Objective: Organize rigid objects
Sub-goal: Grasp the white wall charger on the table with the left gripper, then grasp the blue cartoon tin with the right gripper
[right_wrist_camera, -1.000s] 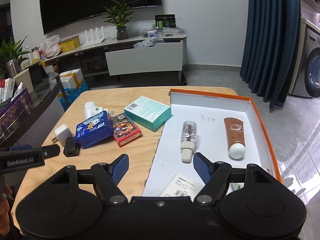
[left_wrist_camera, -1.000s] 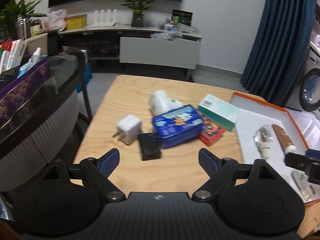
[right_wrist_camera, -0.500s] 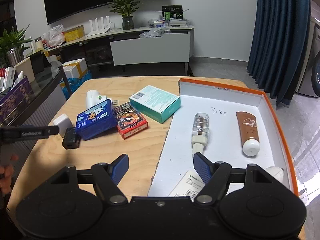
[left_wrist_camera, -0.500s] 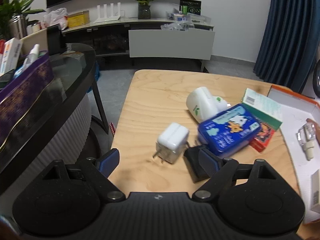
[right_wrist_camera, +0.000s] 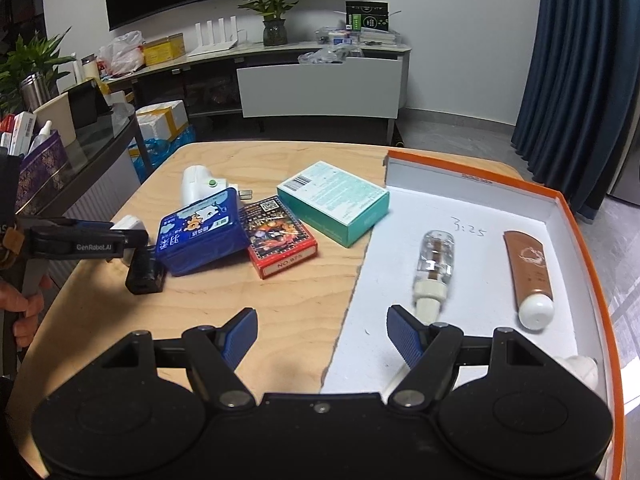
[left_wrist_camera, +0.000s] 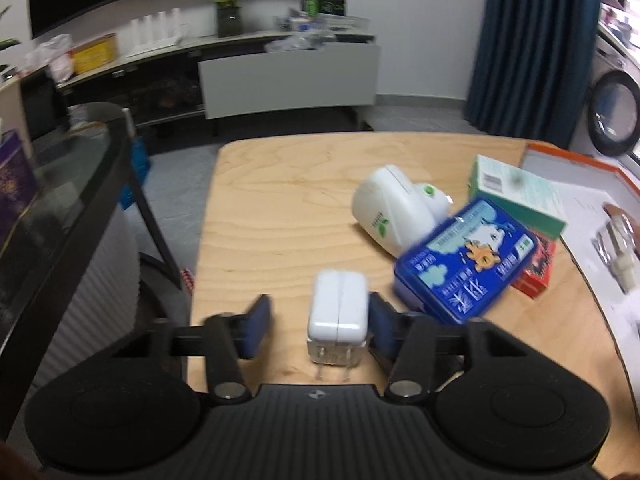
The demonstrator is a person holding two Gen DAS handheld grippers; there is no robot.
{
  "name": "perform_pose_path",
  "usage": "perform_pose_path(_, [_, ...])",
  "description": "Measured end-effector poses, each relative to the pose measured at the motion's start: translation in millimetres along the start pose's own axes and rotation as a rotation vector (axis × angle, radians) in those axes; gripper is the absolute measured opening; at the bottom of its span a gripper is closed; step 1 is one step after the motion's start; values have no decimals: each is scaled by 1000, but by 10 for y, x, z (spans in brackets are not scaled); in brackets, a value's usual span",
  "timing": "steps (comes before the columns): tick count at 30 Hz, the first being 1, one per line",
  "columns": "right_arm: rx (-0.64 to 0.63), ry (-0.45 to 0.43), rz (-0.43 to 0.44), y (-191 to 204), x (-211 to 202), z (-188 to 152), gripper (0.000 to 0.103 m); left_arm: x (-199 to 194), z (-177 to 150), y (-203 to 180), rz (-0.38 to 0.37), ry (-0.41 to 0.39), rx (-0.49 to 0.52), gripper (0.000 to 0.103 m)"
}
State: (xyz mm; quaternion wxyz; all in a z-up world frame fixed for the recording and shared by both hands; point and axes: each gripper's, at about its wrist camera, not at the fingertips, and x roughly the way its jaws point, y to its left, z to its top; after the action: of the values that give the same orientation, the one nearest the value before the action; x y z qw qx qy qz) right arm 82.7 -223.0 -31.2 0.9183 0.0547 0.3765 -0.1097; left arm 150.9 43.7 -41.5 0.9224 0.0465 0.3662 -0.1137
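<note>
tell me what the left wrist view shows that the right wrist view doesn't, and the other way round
Only the left wrist view shows the white charger's metal prongs and how it sits between the left gripper's fingers, near the right-hand pad, with a gap on the other side.

Only the right wrist view shows the brown tube and the whole clear bottle in the orange-rimmed tray, the black adapter, and the open, empty right gripper.

Both show the blue tin, teal box, red card box and white plug-in device.
</note>
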Motion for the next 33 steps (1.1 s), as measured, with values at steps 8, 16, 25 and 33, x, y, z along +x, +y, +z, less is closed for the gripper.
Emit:
perform_pose_path(8, [-126,-22,83,220,136,167,85,-35,-39,62,26,-1,-59,30])
perform_pose_path(16, [-782,-44,245,815,520,579,86,-233,-94,48,13,-37,-100,30])
perform_pose_path(25, [-1131,145,393,1233,1129,927,86,-226,-97,93,28,-61,-128,30])
perform_pose_path(33, [-943,288,402,1243,1524,972,81,-226,-96,68,42,-71,-131,30])
